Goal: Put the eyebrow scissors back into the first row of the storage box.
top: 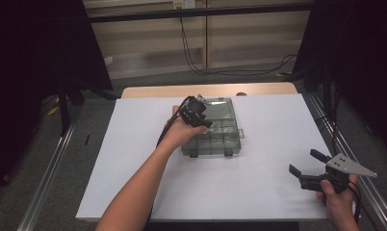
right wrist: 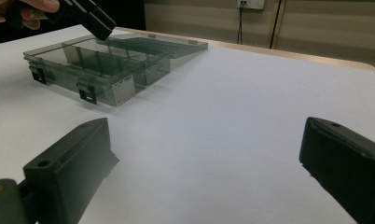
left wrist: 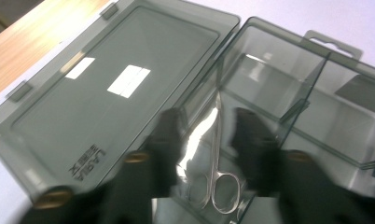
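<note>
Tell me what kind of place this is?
Probably a lab recording bench, not a home or shop. A table covered by a white sheet sits inside a metal rail frame with dark curtains at the sides, cables trail down the back wall, and a smoky plastic organiser box lies open.

Even overhead light falls on the white sheet covering the table (top: 259, 192), bright against black curtains that swallow the frame from nine to eleven o'clock and from one to three o'clock in the high view, where shadows stay faint and soft. In the left gripper view, white rectangular glare sits on the smoky transparent plastic lid (left wrist: 106, 93) toward ten o'clock, and the slim silver metal scissors (left wrist: 213, 168) gleam between motion-smeared black jaws. The right gripper view is sharp at the smoky transparent plastic box (right wrist: 106, 70) toward ten o'clock, its own near jaws softly defocused.
</note>
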Demonstrator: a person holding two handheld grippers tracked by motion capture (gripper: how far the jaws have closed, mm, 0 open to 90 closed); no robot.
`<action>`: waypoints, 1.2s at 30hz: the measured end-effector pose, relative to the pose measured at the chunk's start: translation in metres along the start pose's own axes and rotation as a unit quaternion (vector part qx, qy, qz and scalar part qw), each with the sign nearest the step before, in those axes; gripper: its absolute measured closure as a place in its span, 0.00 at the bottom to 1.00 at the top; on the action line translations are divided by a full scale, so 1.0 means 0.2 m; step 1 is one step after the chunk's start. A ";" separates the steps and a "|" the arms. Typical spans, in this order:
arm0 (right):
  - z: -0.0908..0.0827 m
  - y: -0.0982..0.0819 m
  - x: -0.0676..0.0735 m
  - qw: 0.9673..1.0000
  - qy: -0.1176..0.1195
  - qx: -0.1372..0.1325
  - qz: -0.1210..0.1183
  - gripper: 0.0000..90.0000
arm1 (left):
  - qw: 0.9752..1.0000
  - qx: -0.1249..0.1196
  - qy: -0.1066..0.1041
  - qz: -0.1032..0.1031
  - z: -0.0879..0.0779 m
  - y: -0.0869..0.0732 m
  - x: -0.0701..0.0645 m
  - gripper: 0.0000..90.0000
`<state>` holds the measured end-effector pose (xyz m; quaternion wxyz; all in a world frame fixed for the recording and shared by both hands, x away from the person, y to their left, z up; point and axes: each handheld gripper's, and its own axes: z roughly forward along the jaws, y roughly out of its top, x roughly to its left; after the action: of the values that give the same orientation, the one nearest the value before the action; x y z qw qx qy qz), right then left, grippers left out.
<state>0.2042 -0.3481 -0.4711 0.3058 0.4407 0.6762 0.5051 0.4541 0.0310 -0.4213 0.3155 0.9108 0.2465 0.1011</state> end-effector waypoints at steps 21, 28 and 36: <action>0.02 0.01 0.00 1.000 -0.011 0.010 0.000 0.02 | 0.990 -0.096 -0.036 -0.100 -0.13 -0.16 0.10 0.00; 0.04 0.02 0.01 1.000 -0.015 0.010 -0.003 0.02 | 0.987 -0.100 -0.043 -0.114 -0.13 -0.20 0.13 0.00; 0.08 0.06 0.04 1.000 -0.007 0.015 -0.007 0.02 | 0.987 -0.102 -0.039 -0.116 -0.15 -0.24 0.13 0.00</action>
<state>0.2172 -0.3328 -0.4644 0.3071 0.4441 0.6845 0.4899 0.4477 0.0931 -0.4273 0.4259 0.8421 0.3266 0.0528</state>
